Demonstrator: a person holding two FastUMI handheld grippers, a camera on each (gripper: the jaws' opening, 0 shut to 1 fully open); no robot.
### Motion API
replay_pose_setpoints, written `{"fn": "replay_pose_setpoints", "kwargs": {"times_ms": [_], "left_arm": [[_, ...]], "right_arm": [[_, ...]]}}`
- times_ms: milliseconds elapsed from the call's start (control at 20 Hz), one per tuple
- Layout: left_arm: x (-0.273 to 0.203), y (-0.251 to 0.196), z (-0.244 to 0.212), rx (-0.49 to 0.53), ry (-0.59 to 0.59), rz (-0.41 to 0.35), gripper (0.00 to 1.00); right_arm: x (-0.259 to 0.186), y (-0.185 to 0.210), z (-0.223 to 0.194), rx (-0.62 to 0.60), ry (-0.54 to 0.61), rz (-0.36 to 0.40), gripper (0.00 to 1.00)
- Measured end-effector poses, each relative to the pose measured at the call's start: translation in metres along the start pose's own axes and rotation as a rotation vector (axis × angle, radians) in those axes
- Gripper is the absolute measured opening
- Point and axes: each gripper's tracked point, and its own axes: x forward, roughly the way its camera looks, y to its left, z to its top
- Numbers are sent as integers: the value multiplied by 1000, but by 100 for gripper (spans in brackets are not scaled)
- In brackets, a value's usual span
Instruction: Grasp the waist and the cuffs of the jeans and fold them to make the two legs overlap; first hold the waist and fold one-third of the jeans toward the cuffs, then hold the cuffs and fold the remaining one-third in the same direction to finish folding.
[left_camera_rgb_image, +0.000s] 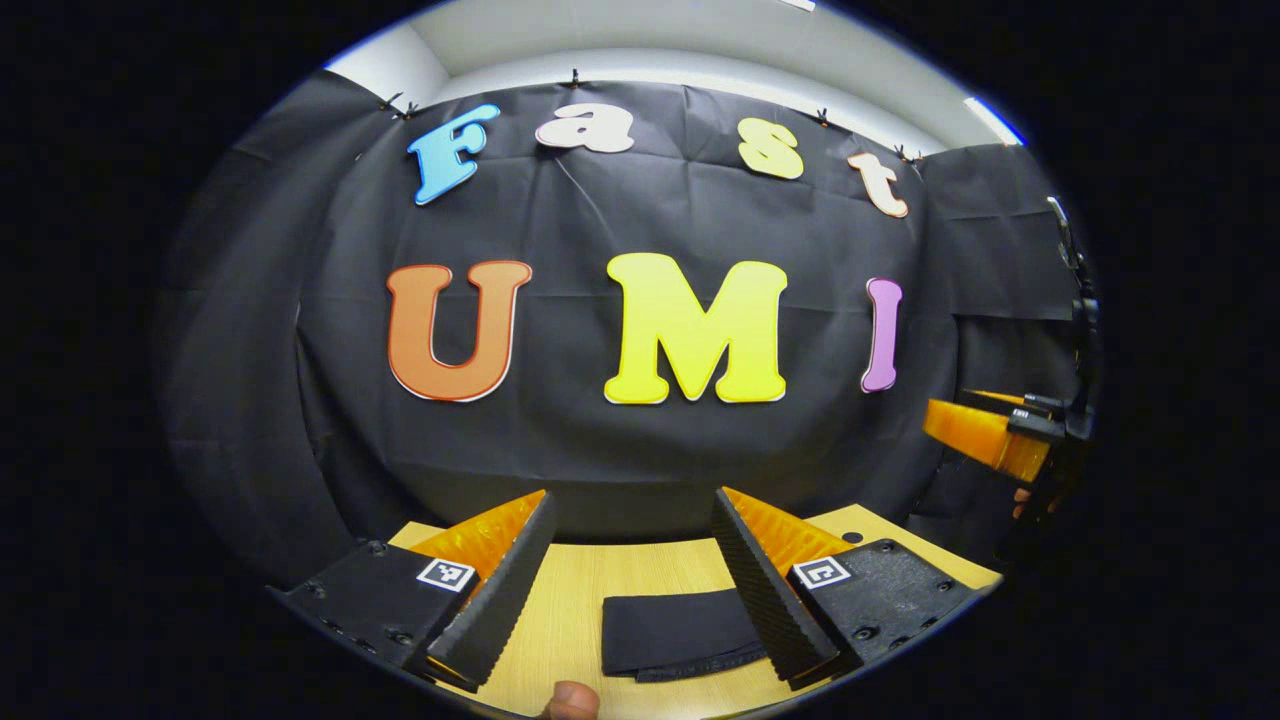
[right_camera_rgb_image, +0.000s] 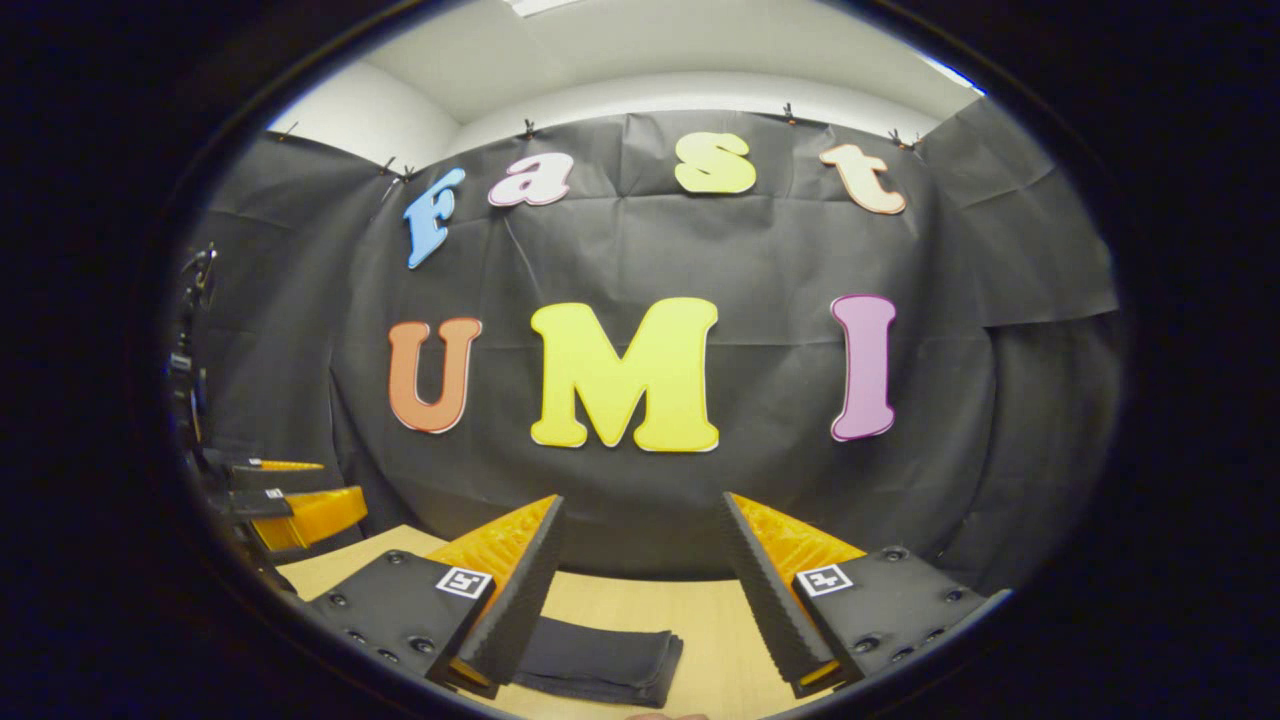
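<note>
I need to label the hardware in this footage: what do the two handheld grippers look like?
Each gripper, left gripper and right gripper, has two wedge-shaped fingers with ribbed inner faces, orange ribbed backing, and flat black screwed plates, each bearing a small square black-and-white marker.

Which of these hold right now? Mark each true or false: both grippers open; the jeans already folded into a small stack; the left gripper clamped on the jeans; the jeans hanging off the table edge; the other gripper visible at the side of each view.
1. Both grippers are open. True: the left gripper and the right gripper both stand with jaws wide apart.
2. The jeans lie folded into a small stack. True.
3. The left gripper is clamped on the jeans. False: nothing sits between its fingers; the jeans lie on the table below.
4. The jeans hang off the table edge. False: they lie flat on the tabletop.
5. Each view shows the other gripper at its side. True.
</note>
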Motion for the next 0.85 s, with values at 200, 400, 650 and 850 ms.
{"fn": "replay_pose_setpoints", "kwargs": {"times_ms": [200, 400, 650, 850], "left_arm": [[-30, 10, 15, -3, -24, 24, 99], [-56, 16, 15, 1, -26, 51, 99], [-80, 19, 6, -3, -10, 62, 99], [-83, 20, 4, -4, -5, 67, 100]], "right_arm": [[-23, 13, -5, -9, 15, 15, 92], [-46, 24, -6, -9, 16, 23, 92], [-66, 24, -9, -10, 16, 23, 92], [-69, 22, -6, -4, 13, 21, 94]]}}
